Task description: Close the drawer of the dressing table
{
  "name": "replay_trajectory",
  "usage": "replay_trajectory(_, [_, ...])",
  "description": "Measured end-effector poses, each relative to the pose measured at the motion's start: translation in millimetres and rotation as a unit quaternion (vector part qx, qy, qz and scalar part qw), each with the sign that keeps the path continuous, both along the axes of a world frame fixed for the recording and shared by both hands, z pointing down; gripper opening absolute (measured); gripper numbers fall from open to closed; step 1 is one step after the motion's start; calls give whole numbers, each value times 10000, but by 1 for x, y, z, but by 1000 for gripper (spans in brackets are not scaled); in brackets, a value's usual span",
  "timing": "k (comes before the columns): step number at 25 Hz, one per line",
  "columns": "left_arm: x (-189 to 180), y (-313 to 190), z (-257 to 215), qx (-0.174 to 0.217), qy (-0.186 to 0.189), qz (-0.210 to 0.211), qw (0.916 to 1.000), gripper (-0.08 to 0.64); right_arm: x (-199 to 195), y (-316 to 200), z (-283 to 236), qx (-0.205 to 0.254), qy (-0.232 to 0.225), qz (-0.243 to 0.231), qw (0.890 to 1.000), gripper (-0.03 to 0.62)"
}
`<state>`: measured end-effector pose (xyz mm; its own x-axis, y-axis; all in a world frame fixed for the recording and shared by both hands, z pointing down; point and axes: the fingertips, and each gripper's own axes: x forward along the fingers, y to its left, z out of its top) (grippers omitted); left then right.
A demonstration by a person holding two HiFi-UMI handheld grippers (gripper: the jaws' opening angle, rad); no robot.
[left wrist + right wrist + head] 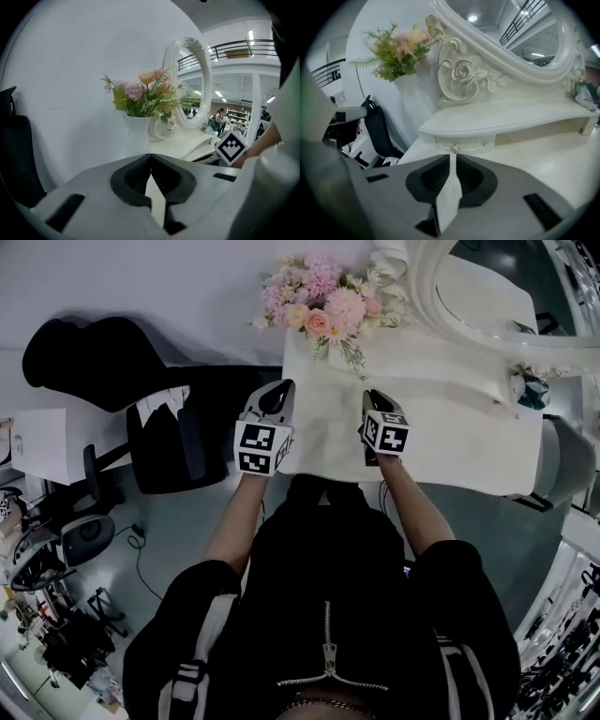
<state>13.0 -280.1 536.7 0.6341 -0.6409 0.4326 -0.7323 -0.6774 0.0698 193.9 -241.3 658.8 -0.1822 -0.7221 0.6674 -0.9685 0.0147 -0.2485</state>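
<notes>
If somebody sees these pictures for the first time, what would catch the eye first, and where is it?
The pink and cream bouquet stands out most, at the back left corner of the white dressing table. To its right, an ornate oval mirror rises at the table's back. Nearer, the left gripper and right gripper hover side by side over the table's near edge.
</notes>
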Motion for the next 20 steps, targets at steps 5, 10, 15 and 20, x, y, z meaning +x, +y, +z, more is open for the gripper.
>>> replay_trajectory(5, [18, 12, -7, 83, 49, 183, 9998, 6, 12, 17, -35, 538, 135, 25, 9985, 11])
replay_trajectory(10, [38, 24, -16, 182, 114, 373, 9991, 6, 23, 30, -74, 1062, 332, 32, 9938, 3])
replay_trajectory(15, [58, 34, -28, 306, 185, 541, 9979, 6, 34, 38, -124, 1653, 444, 32, 9852, 2])
replay_trajectory(20, [74, 37, -45, 496, 270, 683, 9961, 6, 45, 42, -173, 2204, 477, 101, 9742, 2])
